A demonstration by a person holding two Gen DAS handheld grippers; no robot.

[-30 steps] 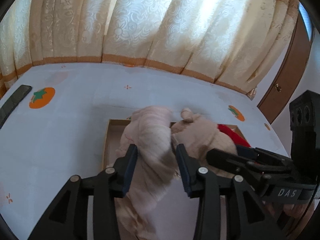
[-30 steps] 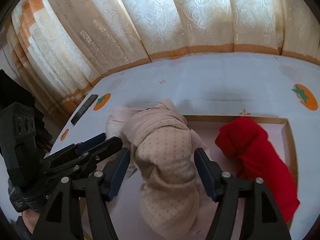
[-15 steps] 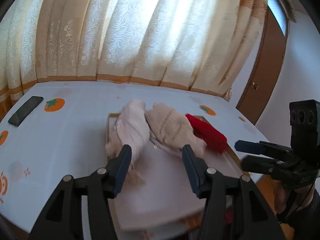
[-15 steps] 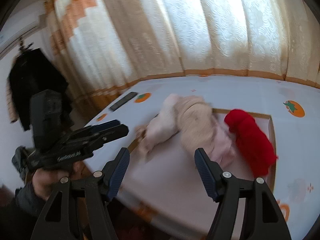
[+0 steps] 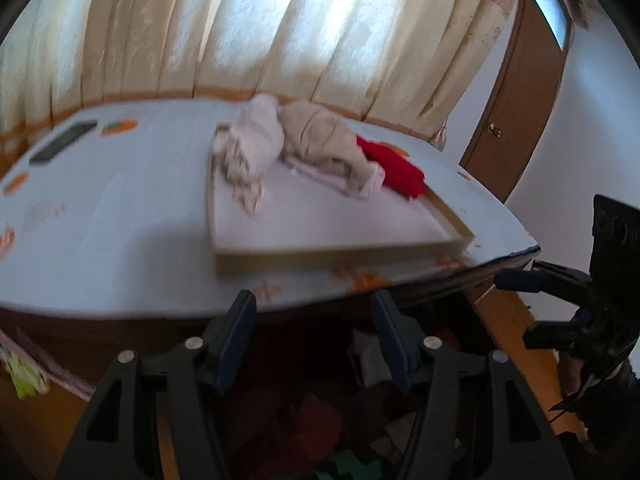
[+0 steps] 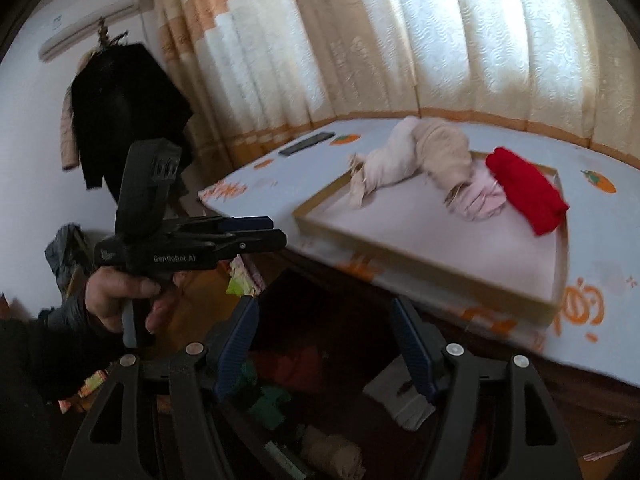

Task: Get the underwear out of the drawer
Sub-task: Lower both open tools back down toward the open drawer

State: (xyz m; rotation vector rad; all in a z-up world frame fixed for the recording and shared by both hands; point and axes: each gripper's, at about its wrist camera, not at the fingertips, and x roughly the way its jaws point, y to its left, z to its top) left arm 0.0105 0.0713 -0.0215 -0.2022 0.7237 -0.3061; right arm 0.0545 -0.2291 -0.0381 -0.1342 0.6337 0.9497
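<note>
Both black two-finger grippers, left and right, tilt downward over the dark open drawer, jaws spread, empty.

Left hand-held gripper and right hand-held gripper: jaws apart, empty, angled downward.

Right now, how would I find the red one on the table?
Start at the white table with orange fruit prints, in front of the curtains. On it lies a shallow wooden tray. At the tray's far end is a row of bundles: the red underwear is the end one, beside the beige bundle, and the only bright one.
</note>
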